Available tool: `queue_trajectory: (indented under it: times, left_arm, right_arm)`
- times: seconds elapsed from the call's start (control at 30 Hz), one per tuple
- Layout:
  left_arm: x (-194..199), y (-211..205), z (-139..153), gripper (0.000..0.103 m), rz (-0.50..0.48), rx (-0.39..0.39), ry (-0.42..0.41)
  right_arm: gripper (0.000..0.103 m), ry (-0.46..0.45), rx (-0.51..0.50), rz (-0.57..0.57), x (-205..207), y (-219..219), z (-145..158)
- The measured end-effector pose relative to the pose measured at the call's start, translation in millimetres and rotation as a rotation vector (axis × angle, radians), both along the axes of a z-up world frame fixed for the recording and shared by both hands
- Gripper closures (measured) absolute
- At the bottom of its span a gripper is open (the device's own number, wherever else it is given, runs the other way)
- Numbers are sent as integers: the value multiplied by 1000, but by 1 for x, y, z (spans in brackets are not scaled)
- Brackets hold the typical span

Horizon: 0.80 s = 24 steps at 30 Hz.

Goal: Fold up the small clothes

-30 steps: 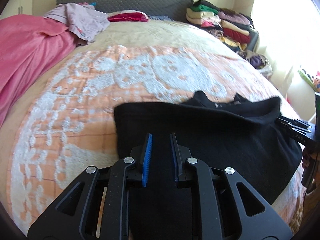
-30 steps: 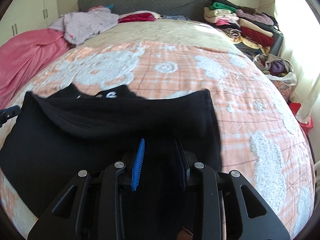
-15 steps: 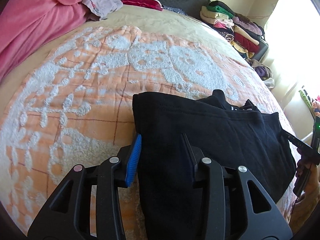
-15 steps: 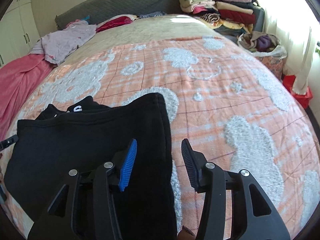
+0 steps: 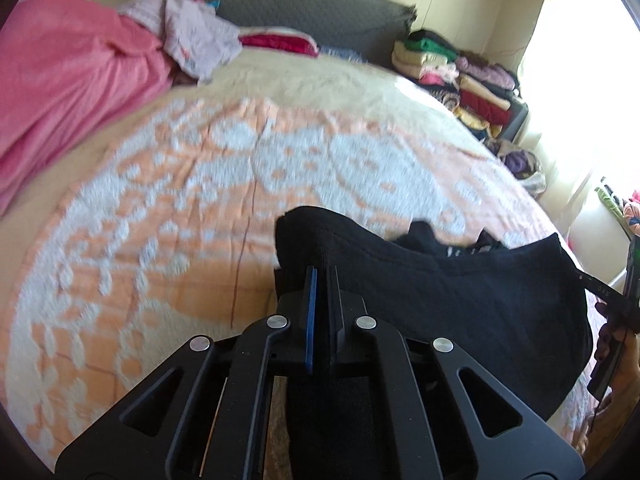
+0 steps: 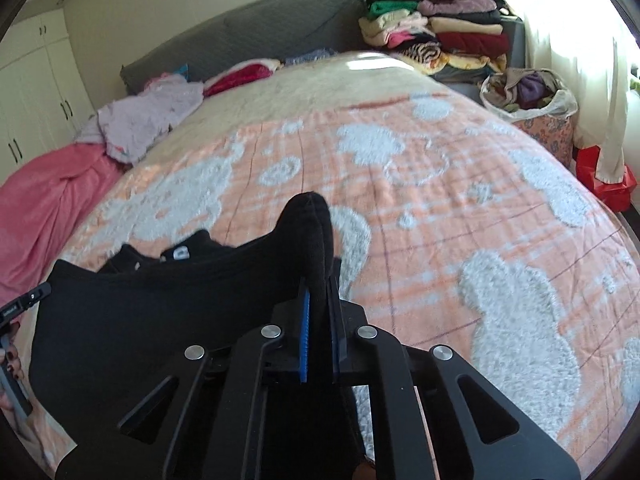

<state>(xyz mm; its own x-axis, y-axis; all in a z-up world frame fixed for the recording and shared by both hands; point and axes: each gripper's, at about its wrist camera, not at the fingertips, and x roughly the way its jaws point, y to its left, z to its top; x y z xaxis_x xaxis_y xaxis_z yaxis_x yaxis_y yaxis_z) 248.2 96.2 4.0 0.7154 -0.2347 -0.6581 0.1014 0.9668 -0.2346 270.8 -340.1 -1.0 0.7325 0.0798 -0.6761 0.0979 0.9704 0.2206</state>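
Observation:
A black garment [image 5: 460, 304] lies folded near the front of the bed, and it also shows in the right wrist view [image 6: 168, 320]. My left gripper [image 5: 321, 276] is shut on the garment's left corner, which bunches up above the blue pads. My right gripper [image 6: 318, 284] is shut on the garment's right corner, which stands up in a peak. The fabric sags between the two grippers. White print on the layer beneath [image 6: 176, 254] peeks out behind the top edge.
The bed has an orange and white patterned blanket [image 5: 200, 208]. A pink cover [image 5: 68, 92] and a lilac garment [image 5: 196, 40] lie at the far left. Stacks of folded clothes [image 6: 440, 36] and a bag of clothes [image 6: 528, 92] stand at the far right by the window.
Both grippers were open over the garment's corners half a second ago. Both have closed on the corners and lifted them slightly.

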Motion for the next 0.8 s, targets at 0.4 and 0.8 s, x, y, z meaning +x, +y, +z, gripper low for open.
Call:
queue_trajectory:
  times: [0.4, 0.8]
  left_arm:
    - [14, -7, -32, 99, 29, 103, 95]
    - [-26, -27, 19, 72, -51, 118, -15]
  right_arm:
    - [80, 80, -110, -70, 2, 6, -26]
    - [50, -38, -145, 39, -43, 46, 19]
